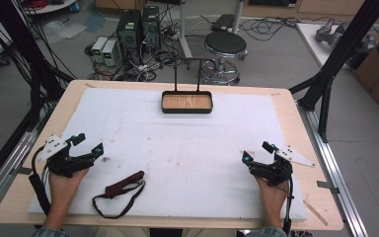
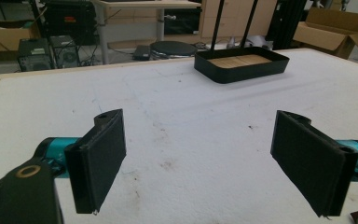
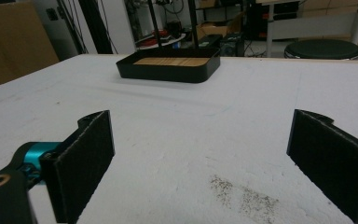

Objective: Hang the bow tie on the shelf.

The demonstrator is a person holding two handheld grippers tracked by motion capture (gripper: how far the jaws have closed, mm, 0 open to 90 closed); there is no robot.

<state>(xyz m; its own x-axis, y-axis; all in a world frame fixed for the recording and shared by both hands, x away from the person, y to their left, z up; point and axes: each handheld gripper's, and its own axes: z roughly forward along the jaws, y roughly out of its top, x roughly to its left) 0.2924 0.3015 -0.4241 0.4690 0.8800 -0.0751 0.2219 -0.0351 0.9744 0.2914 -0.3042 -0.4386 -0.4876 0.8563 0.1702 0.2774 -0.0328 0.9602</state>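
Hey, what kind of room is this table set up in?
Probably a lab or workshop: computer towers with tangled cables on the floor, a black frame post beside the table, cardboard boxes and a round stool.

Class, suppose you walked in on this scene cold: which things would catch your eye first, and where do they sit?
First, the two black hand-held grippers, the left gripper and the right gripper, resting at the near corners of the white foam mat with jaws wide open. Next, the shallow black tray with a wooden floor, at the mat's far middle. Then the dark red strap with a black loop, lying just right of the left gripper.
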